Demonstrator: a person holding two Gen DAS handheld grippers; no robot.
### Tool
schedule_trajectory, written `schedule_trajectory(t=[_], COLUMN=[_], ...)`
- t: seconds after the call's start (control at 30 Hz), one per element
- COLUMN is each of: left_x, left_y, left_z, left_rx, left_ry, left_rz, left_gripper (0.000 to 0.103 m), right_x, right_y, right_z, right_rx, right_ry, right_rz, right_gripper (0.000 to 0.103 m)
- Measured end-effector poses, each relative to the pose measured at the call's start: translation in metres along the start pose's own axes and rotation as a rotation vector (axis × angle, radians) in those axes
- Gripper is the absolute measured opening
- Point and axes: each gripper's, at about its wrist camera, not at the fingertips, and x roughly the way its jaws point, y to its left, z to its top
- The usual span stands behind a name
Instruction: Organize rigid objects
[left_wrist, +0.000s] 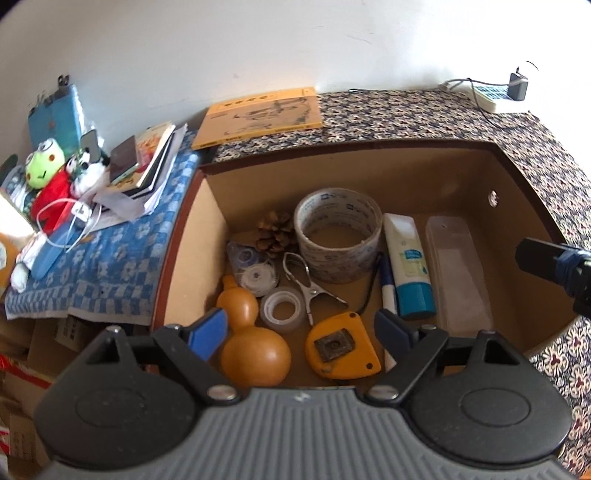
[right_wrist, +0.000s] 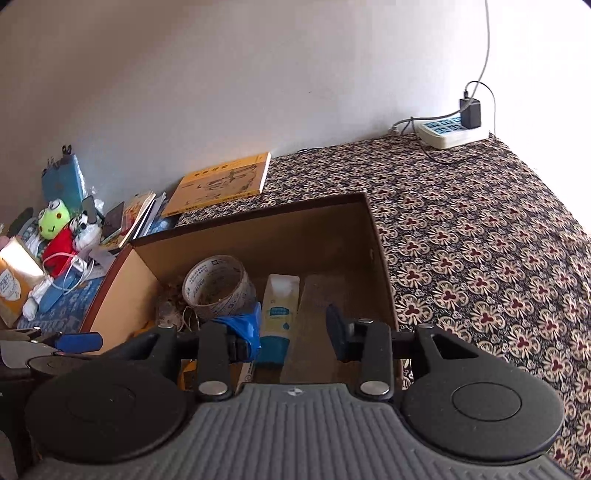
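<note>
Both grippers hung over the cardboard box: the left gripper spread wide, empty (gourd just below), the right gripper likewise released.

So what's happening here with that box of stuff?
A person holds a gripper in each hand over a cardboard box of small items: a tape roll, a gourd, a tube. Both the left gripper and the right gripper are open and empty, hovering above the box; nothing is being held.

Tape roll in box (tube right, pinecone left).
</note>
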Motion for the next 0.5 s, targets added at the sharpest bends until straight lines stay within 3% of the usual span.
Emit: schedule_trajectory(t=[0.27, 0.5], left_x=[-0.0022, 0.0010], left_y=[-0.0061, -0.0021], left_z=[-0.0007, 0.0039], left_rx=[0.046, 0.023], left_ry=[-0.017, -0.033], left_rz=[-0.003, 0.001], left_gripper=[0.087, 0.087], right_x=[-0.0017, 0.0035], right_y=[0.0023, 0.0074], right_z=[-0.0050, 0.0009], right_rx=[0.020, -0.018], right_ry=[-0.006, -0.004], right_rz=[0.008, 0.032], right_gripper=[0.023, 0.024])
